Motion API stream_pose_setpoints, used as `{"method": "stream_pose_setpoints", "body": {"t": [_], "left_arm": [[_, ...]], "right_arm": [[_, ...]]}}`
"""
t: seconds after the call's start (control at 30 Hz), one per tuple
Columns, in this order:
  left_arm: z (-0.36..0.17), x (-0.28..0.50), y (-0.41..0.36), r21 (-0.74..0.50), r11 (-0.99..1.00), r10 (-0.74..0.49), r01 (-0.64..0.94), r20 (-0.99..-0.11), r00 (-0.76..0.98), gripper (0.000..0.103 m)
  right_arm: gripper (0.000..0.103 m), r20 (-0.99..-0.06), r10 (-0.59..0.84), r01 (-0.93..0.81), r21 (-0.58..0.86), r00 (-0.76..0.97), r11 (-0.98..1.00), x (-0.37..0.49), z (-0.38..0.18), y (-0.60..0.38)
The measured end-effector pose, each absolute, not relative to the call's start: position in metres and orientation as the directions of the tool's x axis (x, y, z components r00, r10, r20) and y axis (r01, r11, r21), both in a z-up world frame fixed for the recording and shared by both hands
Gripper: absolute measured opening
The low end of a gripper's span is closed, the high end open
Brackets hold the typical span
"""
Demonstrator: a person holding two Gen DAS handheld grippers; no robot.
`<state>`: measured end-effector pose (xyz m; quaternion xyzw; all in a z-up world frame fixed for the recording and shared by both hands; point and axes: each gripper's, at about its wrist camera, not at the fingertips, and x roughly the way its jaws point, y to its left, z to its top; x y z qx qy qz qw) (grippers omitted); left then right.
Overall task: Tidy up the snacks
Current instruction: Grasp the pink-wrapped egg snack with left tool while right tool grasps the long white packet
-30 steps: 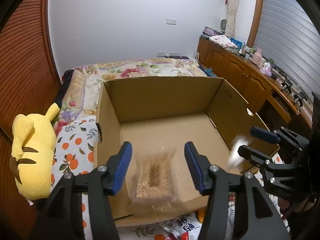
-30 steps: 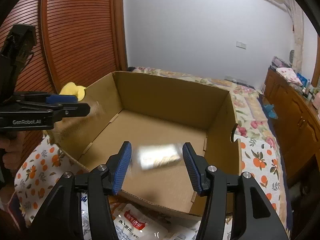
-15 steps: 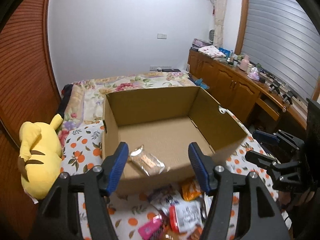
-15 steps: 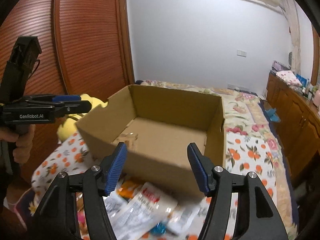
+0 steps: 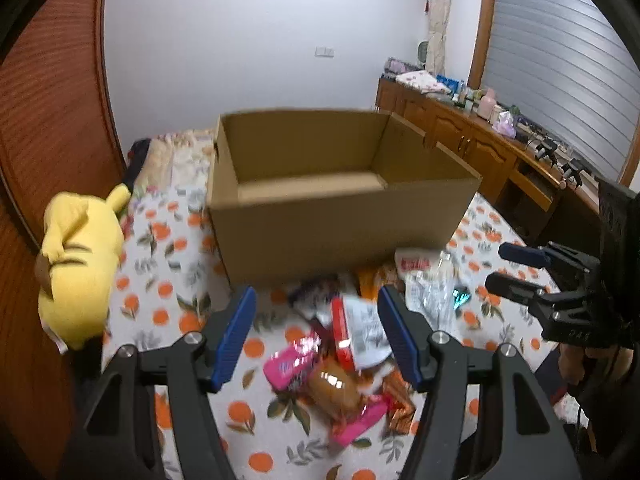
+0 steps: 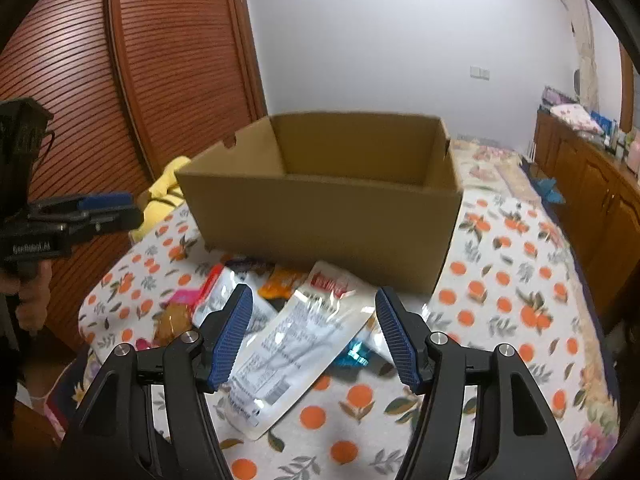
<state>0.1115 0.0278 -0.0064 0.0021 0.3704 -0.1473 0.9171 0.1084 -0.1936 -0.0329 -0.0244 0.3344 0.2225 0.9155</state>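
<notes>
An open cardboard box (image 5: 340,224) stands on the orange-patterned bed cover; it also shows in the right wrist view (image 6: 332,216). A pile of snack packets lies in front of it: a pink packet (image 5: 290,368), a red and white packet (image 5: 360,332), an amber packet (image 5: 336,390) and a large clear white packet (image 6: 304,344). My left gripper (image 5: 318,334) is open and empty above the pile. My right gripper (image 6: 314,334) is open and empty above the large clear packet. The box's inside is hidden from both views.
A yellow plush toy (image 5: 78,256) lies left of the box beside a wooden slatted wall (image 6: 120,80). A wooden cabinet (image 5: 472,140) with clutter runs along the right. The bed cover (image 6: 520,300) is bare to the right of the box.
Both grippers have pulled back and down from over the box to above the snack pile. The snacks dropped from them a second ago are now hidden inside the box.
</notes>
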Motion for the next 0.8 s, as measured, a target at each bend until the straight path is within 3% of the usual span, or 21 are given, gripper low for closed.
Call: {"method": "stream_pose_setpoints", "body": {"t": [0.43, 0.8], "left_arm": [[-0.077, 0.095, 0.012, -0.092, 0.968, -0.224, 0.235, -0.742, 0.632, 0.063], [-0.095, 0.089, 0.007, -0.097, 0.972, -0.213, 0.212, -0.742, 0.636, 0.064]], "right_arm": [[0.071, -0.677, 0.360, -0.400, 0.105, 0.642, 0.910, 0.106, -0.073, -0.171], [0.074, -0.714, 0.300, -0.411, 0.019, 0.632, 0.912, 0.104, -0.093, -0.143]]}}
